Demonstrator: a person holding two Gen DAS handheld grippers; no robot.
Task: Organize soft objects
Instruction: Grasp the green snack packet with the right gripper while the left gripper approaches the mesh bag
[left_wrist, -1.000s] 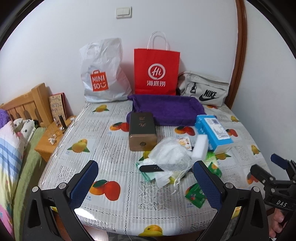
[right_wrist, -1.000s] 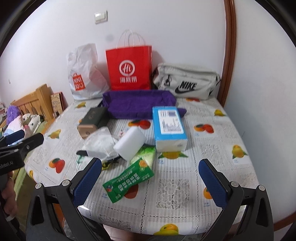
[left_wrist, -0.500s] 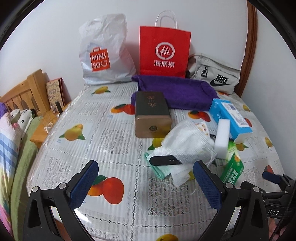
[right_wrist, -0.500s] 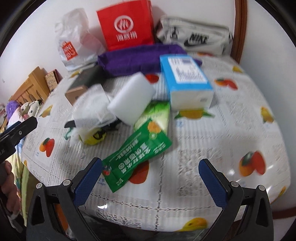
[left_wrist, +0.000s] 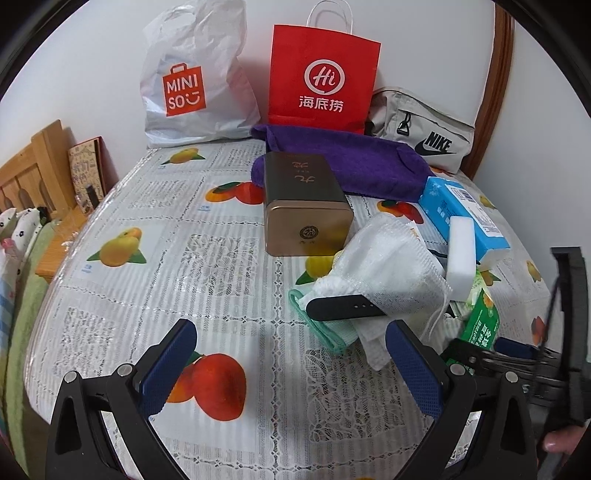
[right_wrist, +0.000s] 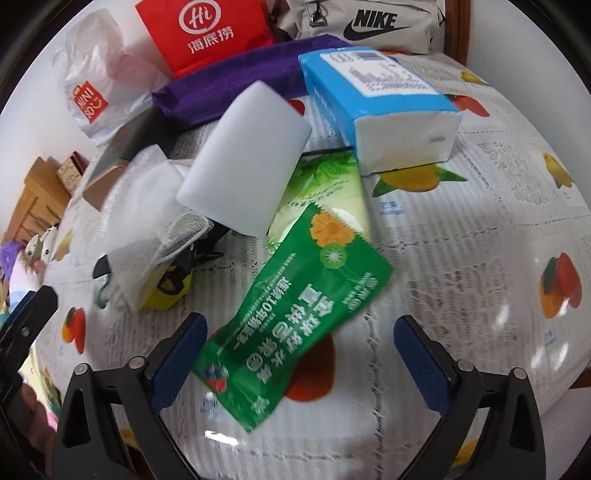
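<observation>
A pile lies on the fruit-print tablecloth (left_wrist: 155, 229): a white mesh pouch (left_wrist: 388, 273), a black strap (left_wrist: 343, 307), a mint cloth (left_wrist: 325, 332), a white sponge block (right_wrist: 245, 157), a green snack packet (right_wrist: 295, 317) and a blue tissue pack (right_wrist: 376, 92). A purple towel (left_wrist: 343, 162) lies folded behind a gold tin (left_wrist: 304, 206). My left gripper (left_wrist: 291, 365) is open, low over the cloth just left of the pouch. My right gripper (right_wrist: 299, 354) is open, with the green packet's near end between its fingers, untouched.
A white Miniso bag (left_wrist: 192, 77), a red paper bag (left_wrist: 325, 77) and a grey Nike bag (left_wrist: 424, 133) stand against the back wall. A wooden headboard (left_wrist: 29, 170) and bedding lie off the table's left edge. A light green pack (right_wrist: 325, 192) sits under the sponge.
Both grippers have moved forward and down toward the pile. The green packet now lies between the right gripper's fingers. Both stay open.
</observation>
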